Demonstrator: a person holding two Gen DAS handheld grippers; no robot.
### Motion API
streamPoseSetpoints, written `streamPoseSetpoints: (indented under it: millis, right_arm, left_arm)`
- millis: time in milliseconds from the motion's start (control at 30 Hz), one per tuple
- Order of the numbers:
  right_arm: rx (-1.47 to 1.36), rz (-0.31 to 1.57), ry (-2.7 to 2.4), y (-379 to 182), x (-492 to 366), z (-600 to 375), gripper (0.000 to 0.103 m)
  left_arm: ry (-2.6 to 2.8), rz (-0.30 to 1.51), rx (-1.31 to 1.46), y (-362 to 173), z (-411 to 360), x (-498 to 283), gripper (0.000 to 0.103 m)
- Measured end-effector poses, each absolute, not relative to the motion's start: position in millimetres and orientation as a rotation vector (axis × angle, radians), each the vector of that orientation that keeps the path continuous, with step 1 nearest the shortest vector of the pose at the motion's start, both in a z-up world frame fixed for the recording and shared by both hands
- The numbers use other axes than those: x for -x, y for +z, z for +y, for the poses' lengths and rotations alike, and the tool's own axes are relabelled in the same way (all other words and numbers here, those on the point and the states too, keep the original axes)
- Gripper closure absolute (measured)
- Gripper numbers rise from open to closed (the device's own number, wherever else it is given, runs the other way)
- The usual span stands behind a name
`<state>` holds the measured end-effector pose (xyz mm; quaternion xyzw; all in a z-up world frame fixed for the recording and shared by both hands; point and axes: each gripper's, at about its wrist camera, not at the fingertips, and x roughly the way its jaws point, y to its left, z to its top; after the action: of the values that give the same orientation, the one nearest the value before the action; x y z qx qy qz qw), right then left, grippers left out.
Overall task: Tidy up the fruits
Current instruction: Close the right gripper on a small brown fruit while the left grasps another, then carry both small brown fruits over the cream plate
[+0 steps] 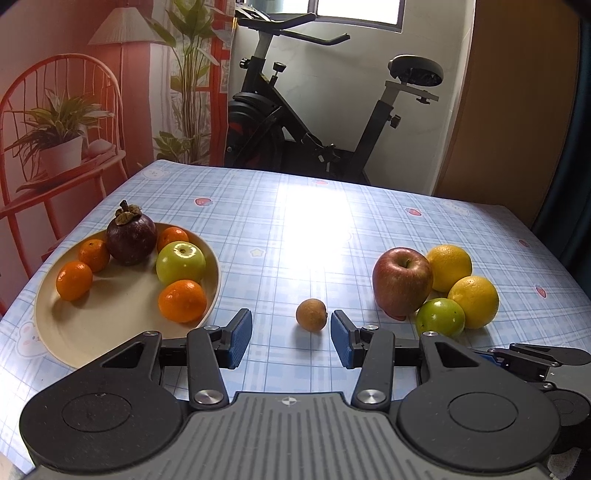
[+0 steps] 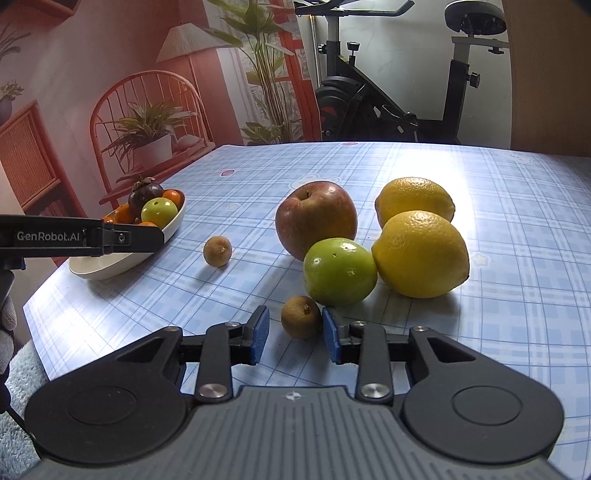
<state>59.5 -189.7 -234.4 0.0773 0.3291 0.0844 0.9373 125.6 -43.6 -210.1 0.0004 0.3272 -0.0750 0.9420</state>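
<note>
A home room: an exercise bike (image 1: 295,110) stands beyond the worktop (image 1: 295,221) with its checked tablecloth, under a window (image 1: 356,11).

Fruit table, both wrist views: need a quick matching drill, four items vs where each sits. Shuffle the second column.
1. mangosteen
2. red apple
3. left gripper
4. right gripper

a. open, straddling a small brown fruit beside the green fruit
b. on the plate among oranges
c. on the tablecloth, touching a lemon
d. open, just short of a lone brown fruit

Pairs: 1-b, 2-c, 3-d, 4-a
</note>
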Motion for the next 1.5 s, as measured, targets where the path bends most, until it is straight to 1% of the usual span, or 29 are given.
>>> streamPoseSetpoints:
  millis: [100,167,667,1033,1200,1367,1467,1500]
  right_arm:
    - [-0.156,0.672,0.165,-235.9,-60.1,-190.1,0.070]
    - [-0.153,0.669,0.161,-236.2,-59.6,-190.9,0.076]
    - [-0.115,0.598,0.225,-230.9,-40.0,-210.1,0.076]
    - [-0.211,0.553,0.193,-229.0,-24.6,-250.4,0.076]
    - [-0.221,0.549,0.197,-229.1,-22.9,-252.2,0.076]
    - [-0.216,0.552,0.206,-230.2,-23.0,-251.0,0.076]
    - [-0.221,0.556,0.206,-230.8,-24.8,-252.4,0.076]
    - [-0.222,0.557,0.207,-230.9,-25.0,-252.5,0.076]
  left_arm:
    - [-0.157,0.667,0.006,-210.9,-43.2,-125.6,0.053]
    - [-0.161,0.666,0.009,-211.4,-43.1,-125.4,0.053]
    - [-0.201,0.696,0.037,-216.2,-45.0,-126.1,0.054]
    - [-0.231,0.764,-0.004,-227.7,-53.0,-161.9,0.055]
    - [-0.203,0.810,0.004,-240.5,-52.1,-186.1,0.061]
    - [-0.220,0.816,0.004,-244.7,-56.5,-195.6,0.063]
    - [-0.228,0.819,0.009,-246.3,-59.0,-198.5,0.069]
    - [-0.230,0.821,0.009,-247.5,-59.4,-198.0,0.074]
